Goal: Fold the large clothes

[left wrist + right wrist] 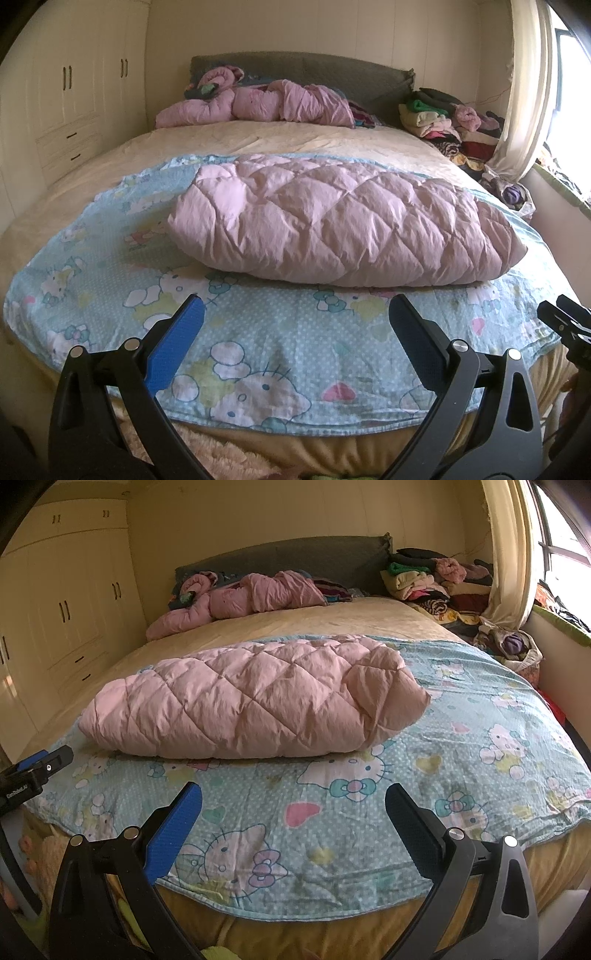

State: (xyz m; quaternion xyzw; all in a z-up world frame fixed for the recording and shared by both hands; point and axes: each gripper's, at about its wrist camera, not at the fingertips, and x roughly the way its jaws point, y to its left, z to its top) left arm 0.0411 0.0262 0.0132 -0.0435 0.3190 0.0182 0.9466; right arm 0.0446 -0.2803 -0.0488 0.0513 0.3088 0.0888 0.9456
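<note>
A pink quilted padded garment [343, 225] lies folded into a thick bundle on a light-blue cartoon-print sheet [258, 332] spread over the bed. In the right wrist view the same pink bundle [255, 701] rests left of centre on the blue sheet [461, 738]. My left gripper [295, 314] hovers open over the sheet's near edge, short of the bundle, holding nothing. My right gripper [293, 797] is likewise open and empty, in front of the bundle. Each gripper shows at the other view's edge: right gripper [565, 325], left gripper [37, 768].
A second crumpled pink garment [258, 103] lies by the grey headboard [295, 66]. A pile of folded clothes [443, 114] sits at the bed's far right, beside a curtain [524, 92] and window. Cream wardrobes [74, 92] line the left wall.
</note>
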